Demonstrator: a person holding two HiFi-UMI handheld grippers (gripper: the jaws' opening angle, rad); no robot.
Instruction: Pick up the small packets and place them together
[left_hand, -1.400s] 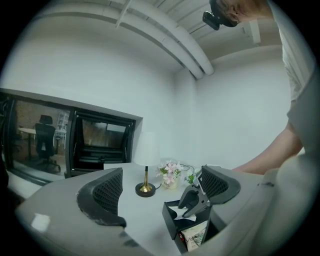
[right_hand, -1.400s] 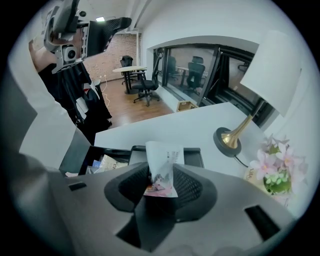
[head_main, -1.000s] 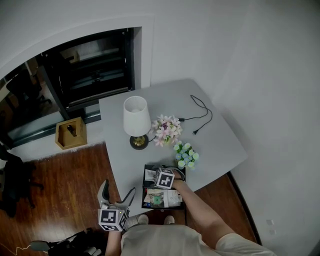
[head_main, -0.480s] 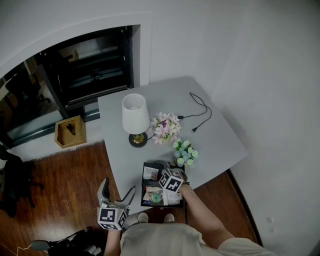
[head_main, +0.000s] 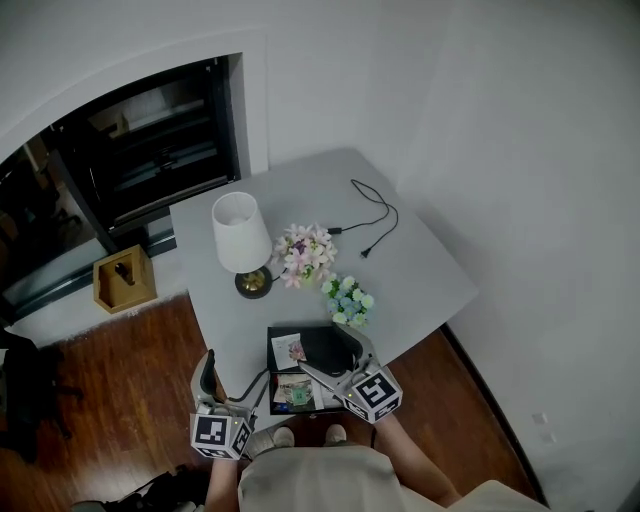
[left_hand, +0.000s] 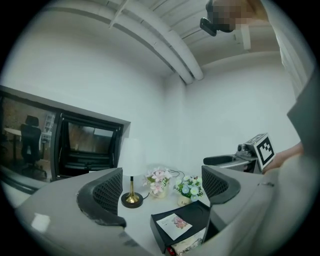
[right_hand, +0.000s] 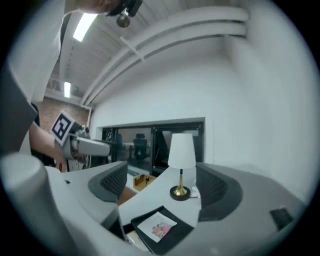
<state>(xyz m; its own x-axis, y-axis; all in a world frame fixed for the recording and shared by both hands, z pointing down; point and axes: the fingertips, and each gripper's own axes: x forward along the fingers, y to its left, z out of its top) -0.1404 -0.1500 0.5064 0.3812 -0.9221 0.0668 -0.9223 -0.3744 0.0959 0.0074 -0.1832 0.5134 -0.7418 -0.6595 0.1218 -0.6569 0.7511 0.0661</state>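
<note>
Left tongs (head_main: 232, 378) hang released beside the near corner of the desk (head_main: 420, 270) in the head view. Right tongs (head_main: 322, 352) have just been opening; they are empty and hover over the black tray (head_main: 315, 340). One flowered packet (head_main: 288, 350) lies in the tray's far half, with more packets (head_main: 298, 392) in its near half.

Left gripper view: jaws apart with nothing between them. Beyond are the tray (left_hand: 192, 215), packet (left_hand: 173, 225) and lamp (left_hand: 132, 199).

Right gripper view: jaws wide, gripping nothing. Below lie the tray (right_hand: 173, 237) and packet (right_hand: 156, 228), with the lamp (right_hand: 181, 150) behind.
</note>
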